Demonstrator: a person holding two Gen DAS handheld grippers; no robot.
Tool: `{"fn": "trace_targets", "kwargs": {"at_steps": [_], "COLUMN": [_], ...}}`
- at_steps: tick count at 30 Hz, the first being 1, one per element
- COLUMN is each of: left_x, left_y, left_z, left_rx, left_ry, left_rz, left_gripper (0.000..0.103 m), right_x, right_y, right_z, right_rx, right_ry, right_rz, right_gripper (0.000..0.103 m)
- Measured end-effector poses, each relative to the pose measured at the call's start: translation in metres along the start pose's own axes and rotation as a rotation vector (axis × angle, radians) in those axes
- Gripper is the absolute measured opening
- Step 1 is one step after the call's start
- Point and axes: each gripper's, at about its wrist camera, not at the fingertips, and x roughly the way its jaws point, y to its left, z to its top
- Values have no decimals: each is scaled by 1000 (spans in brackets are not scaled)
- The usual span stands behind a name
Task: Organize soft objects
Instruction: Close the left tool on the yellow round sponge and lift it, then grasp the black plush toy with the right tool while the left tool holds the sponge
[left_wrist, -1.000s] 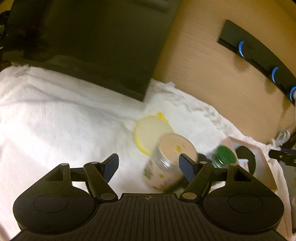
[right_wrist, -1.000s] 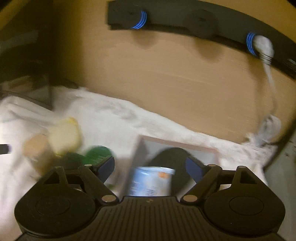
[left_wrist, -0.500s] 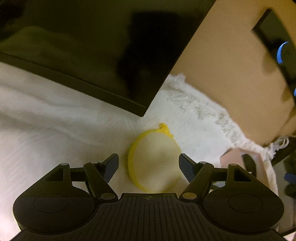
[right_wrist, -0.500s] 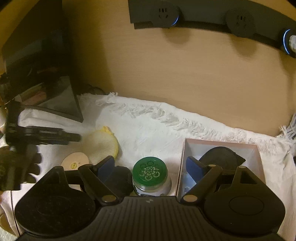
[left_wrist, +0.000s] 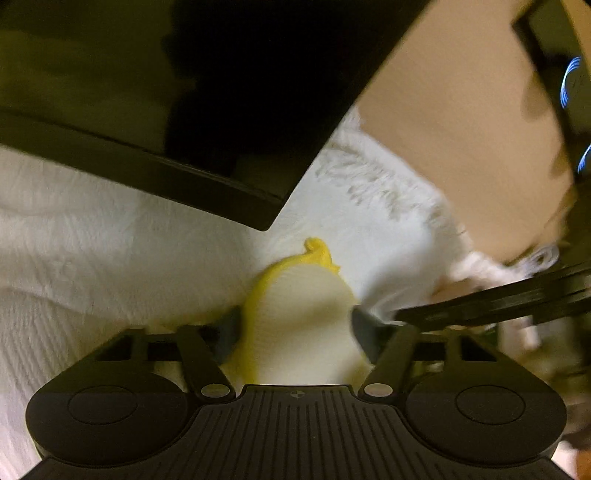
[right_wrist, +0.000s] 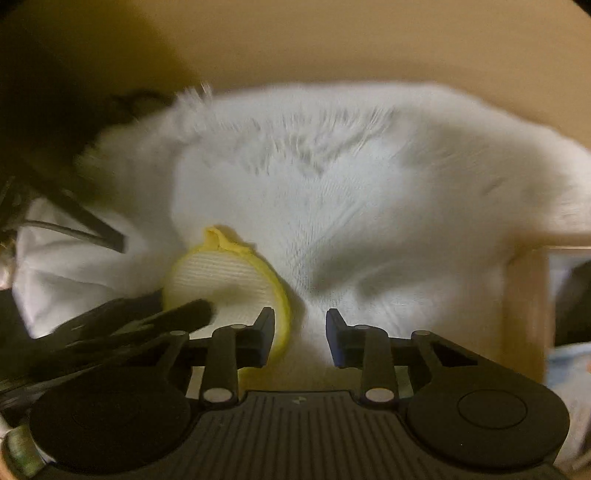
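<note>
Left gripper (left_wrist: 295, 332): jaws closing, both pads pressing the sides of the yellow-rimmed pad (left_wrist: 303, 317), which bulges up between them (rim buckled, so contact looks real). Pad's small yellow loop points away from the gripper, toward the corner of the black screen (left_wrist: 207, 110).

Right gripper (right_wrist: 300, 338): jaws closing, narrow gap, only white cloth (right_wrist: 369, 184) showing between the tips. Its left finger (right_wrist: 264, 341) sits over the yellow rim of the same pad, seen at (right_wrist: 225, 284); can't tell if it touches. The left gripper's fingers come in dark and blurred from the lower left of that view onto the pad.

Pad lies on the white cloth, near the cloth's fringed far edge and just in front of the screen's lower corner. Right of it, near the cloth's right edge, the rim of a pale box (right_wrist: 524, 295) (contents too blurred to read). Wooden wall (left_wrist: 443, 129) behind the fringe, with a dark socket strip (left_wrist: 554, 92) showing blue rings.
</note>
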Motion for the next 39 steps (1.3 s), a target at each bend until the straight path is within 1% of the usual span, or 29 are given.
{"fn": "trace_targets", "kwargs": {"at_steps": [1, 2, 3, 4, 6, 7, 9, 11, 12, 14, 16, 18, 19, 20, 21, 22, 25, 28, 30, 32, 34, 36, 39], "left_x": [-3, -5, -5, -4, 5, 11, 25, 37, 40, 42, 39, 34, 30, 27, 26, 24, 26, 31, 30, 27, 17, 6, -21], "left_y": [3, 5, 4, 1, -2, -1, 4, 5, 5, 1, -3, -10, -13, -16, -20, -21, -27, -34, -34, -32, -30, -29, -30], "left_z": [0, -1, -2, -2, -3, -4, -4, -6, -5, -2, -1, -1, 0, 0, 1, 2, 1, -1, -1, 0, -1, -1, -6], "left_rx": [-27, -45, -44, -23, 19, 16, -17, -22, -19, -29, -9, 12, 21, 31, 43, 53, 104, 143, 133, 103, 81, 55, 50], "left_ry": [-2, 0, 6, 13, 34, 45, 74, 103, 103, 111, 104, 100, 98, 95, 94, 95, 118, 135, 120, 102, 58, 7, -68], "left_rz": [-43, -87, -113, -113, -64, -48, -62, -64, -73, -88, -82, -85, -88, -91, -94, -98, -108, -89, -83, -93, -89, -65, -20], "left_gripper": [38, 35, 36, 39, 42, 43, 42, 40, 40, 36, 30, 23, 21, 21, 20, 20, 19, 19, 18, 17, 17, 17, 17], "right_x": [7, 13, 18, 21, 23, 24, 24, 22, 17, 4, -12, -24, -25, -24, -21, -17, -3, 5, 3, -6, -37, -60, -100], "right_y": [0, -1, -2, -3, -5, -6, -10, -13, -15, -15, -14, -9, -7, -7, -9, -11, -16, -22, -25, -31, -46, -46, -47], "right_z": [1, 1, 1, 1, 1, 1, -1, -3, 0, -2, -4, -4, -3, -2, 0, 1, -2, -5, -7, -11, -24, -30, -41], "right_rx": [7, 18, 26, 31, 31, 28, 34, 45, 38, 14, -10, -61, -85, -98, -97, -89, -56, -4, 12, 8, -11, -41, -99], "right_ry": [13, 25, 28, 32, 32, 31, 28, 19, 1, -56, -126, -182, -191, -187, -170, -145, -77, -32, -41, -62, -93, -135, -210], "right_rz": [2, 12, 20, 28, 44, 51, 61, 59, 42, -11, -86, -222, -280, -314, -314, -294, -221, -140, -119, -91, -66, -48, -35], "right_gripper": [30, 30, 30, 29, 29, 29, 29, 29, 29, 30, 30, 30, 30, 30, 30, 30, 30, 30, 30, 30, 30, 30, 30]}}
